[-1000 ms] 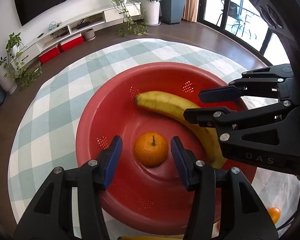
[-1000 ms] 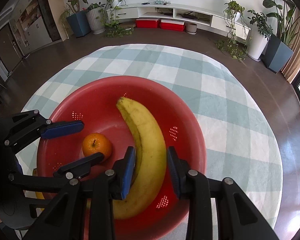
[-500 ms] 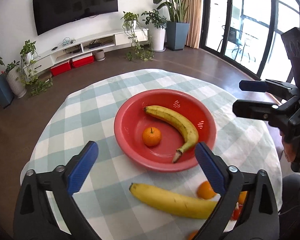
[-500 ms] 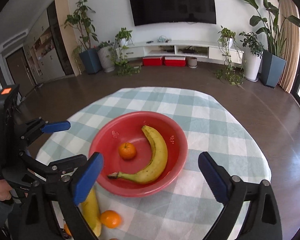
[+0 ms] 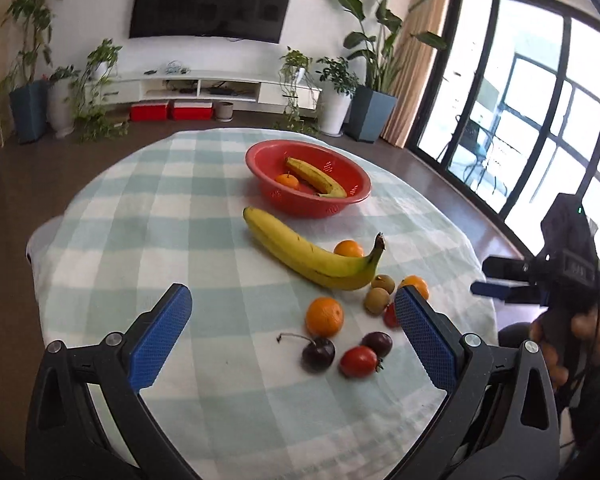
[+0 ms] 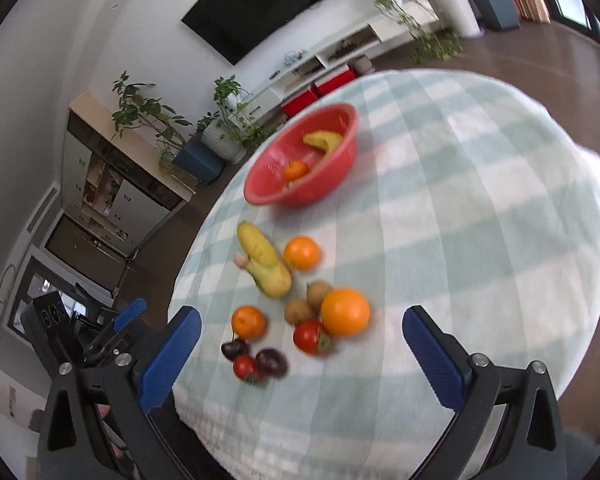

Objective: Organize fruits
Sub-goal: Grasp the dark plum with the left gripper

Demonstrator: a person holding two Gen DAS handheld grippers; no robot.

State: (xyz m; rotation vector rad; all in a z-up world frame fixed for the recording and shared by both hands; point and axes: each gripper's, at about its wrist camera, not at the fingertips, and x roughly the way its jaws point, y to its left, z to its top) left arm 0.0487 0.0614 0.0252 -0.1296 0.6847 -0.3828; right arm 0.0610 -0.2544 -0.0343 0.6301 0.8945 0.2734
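Fruits are lying on the checked tablecloth (image 5: 148,208): red bowl (image 5: 308,200) toward the far edge is holding a banana (image 5: 316,178); left gripper (image 5: 292,336) and right gripper (image 6: 300,356) are standing fully open, empty.

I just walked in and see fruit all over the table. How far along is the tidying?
Early on. Done: one banana and one orange lie in the red bowl. In hand: nothing; the left gripper and right gripper are both open and empty. Left on the cloth: a second banana, three oranges, two kiwis, tomatoes and dark cherries.
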